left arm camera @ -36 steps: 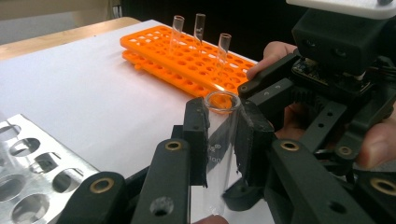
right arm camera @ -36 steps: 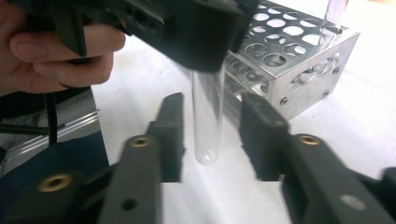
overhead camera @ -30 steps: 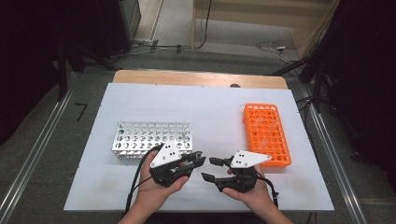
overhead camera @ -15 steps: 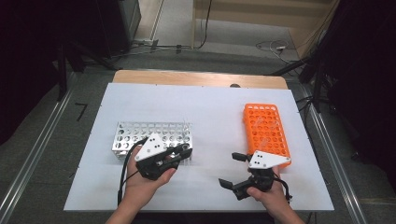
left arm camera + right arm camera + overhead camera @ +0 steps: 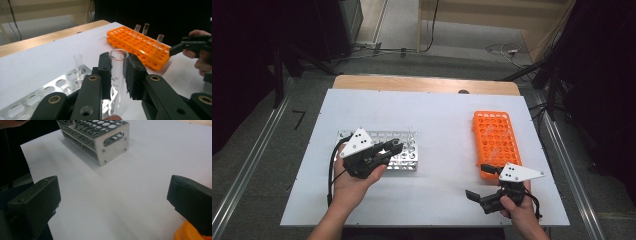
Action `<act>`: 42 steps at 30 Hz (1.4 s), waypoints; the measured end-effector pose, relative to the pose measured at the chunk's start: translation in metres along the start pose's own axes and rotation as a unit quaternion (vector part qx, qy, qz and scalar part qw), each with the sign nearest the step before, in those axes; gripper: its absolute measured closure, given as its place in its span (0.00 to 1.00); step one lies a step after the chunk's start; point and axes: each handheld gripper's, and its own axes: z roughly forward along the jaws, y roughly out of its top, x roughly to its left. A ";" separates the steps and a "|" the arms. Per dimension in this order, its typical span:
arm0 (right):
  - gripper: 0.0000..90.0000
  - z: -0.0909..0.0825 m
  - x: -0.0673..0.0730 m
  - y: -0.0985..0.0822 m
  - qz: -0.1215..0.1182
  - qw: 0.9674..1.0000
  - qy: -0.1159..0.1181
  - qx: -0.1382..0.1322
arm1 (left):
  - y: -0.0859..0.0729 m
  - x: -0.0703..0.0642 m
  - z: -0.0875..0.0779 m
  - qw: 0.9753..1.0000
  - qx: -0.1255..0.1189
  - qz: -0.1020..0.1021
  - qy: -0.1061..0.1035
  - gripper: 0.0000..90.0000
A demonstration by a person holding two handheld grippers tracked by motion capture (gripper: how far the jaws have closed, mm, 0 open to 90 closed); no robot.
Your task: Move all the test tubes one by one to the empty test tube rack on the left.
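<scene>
My left gripper (image 5: pixel 395 147) hovers over the right end of a metal test-tube rack (image 5: pixel 362 137). It is shut on a clear glass test tube (image 5: pixel 118 60), held upright with its mouth above the fingers (image 5: pixel 105 65). Another tube (image 5: pixel 78 60) stands in the metal rack (image 5: pixel 45 90). My right gripper (image 5: pixel 476 182) is open near the table's front right, just in front of an orange rack (image 5: pixel 497 142). Nothing lies between its fingers (image 5: pixel 35 202), which point across the bare white table toward the metal rack (image 5: pixel 110 142).
The orange rack (image 5: pixel 135 43) holds three upright tubes (image 5: pixel 145 27) along its far side. The white tabletop (image 5: pixel 442 120) lies between the two racks. A wooden strip (image 5: pixel 422 83) runs along the far edge, with floor and cables beyond.
Both hands have moved apart from the table's front centre. The left gripper carried the tube left and up over the metal rack. The right gripper drew back to the front right.
</scene>
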 end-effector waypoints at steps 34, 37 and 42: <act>0.00 -0.033 -0.042 -0.011 0.035 0.997 -0.059 -0.021 | 0.019 0.052 0.060 0.998 -0.001 -0.029 0.058 0.84; 0.00 -0.034 -0.043 -0.012 0.035 0.997 -0.060 -0.023 | 0.016 0.055 0.067 0.997 0.000 -0.034 0.065 0.84; 0.00 -0.034 -0.045 -0.012 0.037 0.997 -0.060 -0.025 | 0.014 0.056 0.075 0.997 0.000 -0.038 0.063 0.84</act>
